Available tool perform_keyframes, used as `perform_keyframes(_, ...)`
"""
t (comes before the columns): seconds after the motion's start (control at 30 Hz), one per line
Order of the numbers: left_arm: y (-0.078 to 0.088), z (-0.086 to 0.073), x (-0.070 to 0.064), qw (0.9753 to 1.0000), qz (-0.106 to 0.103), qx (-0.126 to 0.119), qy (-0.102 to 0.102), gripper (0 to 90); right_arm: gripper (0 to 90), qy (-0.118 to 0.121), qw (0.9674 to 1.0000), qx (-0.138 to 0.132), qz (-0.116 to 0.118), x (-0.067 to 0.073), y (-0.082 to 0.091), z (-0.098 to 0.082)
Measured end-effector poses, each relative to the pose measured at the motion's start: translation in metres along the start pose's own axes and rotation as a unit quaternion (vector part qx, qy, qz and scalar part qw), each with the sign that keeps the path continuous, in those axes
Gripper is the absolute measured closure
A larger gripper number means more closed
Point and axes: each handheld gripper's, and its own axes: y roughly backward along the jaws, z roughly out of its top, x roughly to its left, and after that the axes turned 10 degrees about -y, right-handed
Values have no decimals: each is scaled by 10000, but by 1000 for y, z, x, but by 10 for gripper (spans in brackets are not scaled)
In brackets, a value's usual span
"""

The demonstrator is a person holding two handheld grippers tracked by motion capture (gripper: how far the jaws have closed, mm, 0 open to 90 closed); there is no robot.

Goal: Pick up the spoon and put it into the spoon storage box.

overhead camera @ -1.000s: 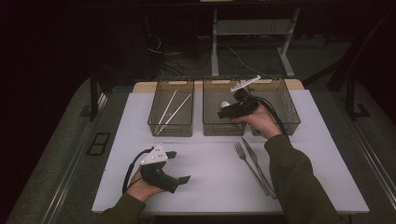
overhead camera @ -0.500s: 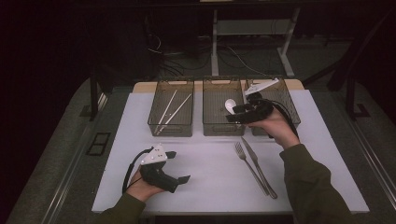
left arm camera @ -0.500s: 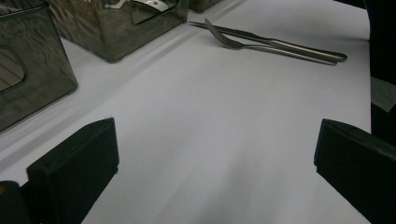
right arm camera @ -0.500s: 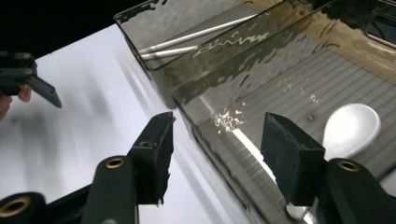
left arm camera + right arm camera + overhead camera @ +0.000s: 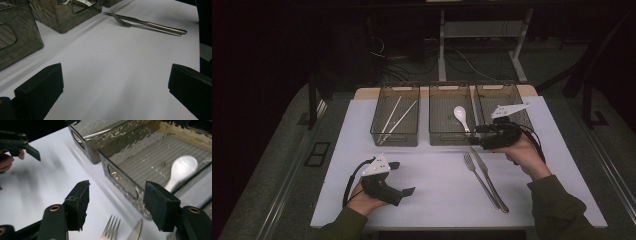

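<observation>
From above I see my right gripper (image 5: 477, 136) at the fork's (image 5: 479, 176) 12 o'clock tip, fork running toward 5; in its own view, the empty jaws have just been spreading, tines (image 5: 110, 230) at 6.

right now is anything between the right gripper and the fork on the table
Nothing visible is. The right gripper has its jaws open and empty, and they have just been opening. The fork lies bare on the white table just below and in front of it, with the knife close beside it, not over it.
</observation>
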Motion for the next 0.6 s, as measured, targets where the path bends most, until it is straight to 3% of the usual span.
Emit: perform_keyframes(0.6, 1, 0, 0, 10000, -9, 10, -6, 0, 361, -82, 9999, 53, -30, 2, 28, -55)
